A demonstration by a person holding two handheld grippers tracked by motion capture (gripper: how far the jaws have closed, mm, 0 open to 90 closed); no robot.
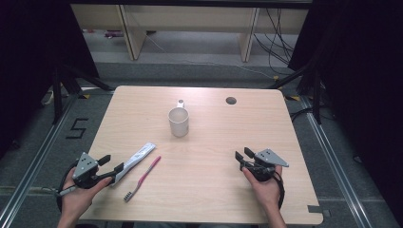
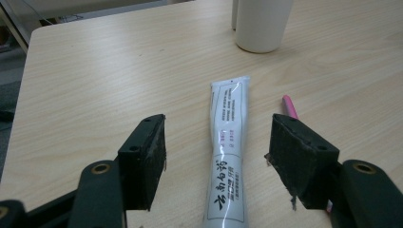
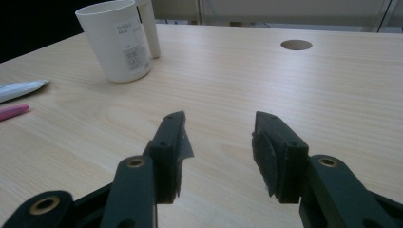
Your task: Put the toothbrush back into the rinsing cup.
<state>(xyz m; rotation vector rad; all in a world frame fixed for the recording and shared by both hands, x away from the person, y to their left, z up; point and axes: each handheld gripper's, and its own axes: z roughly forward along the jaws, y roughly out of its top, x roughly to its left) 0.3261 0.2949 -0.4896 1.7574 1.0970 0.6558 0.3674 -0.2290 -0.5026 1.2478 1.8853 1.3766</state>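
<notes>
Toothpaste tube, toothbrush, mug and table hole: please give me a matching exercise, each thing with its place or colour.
1 toothpaste tube
2 toothbrush
3 mug
4 table hole

a pink handle
b between the open jaws of the left gripper
c round, far side of the table, right of the mug
d white, near the table's middle

Pairs: 1-b, 2-a, 3-d, 4-c

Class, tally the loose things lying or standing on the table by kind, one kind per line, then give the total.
Mug: 1
Toothpaste tube: 1
Toothbrush: 1
Total: 3
</notes>
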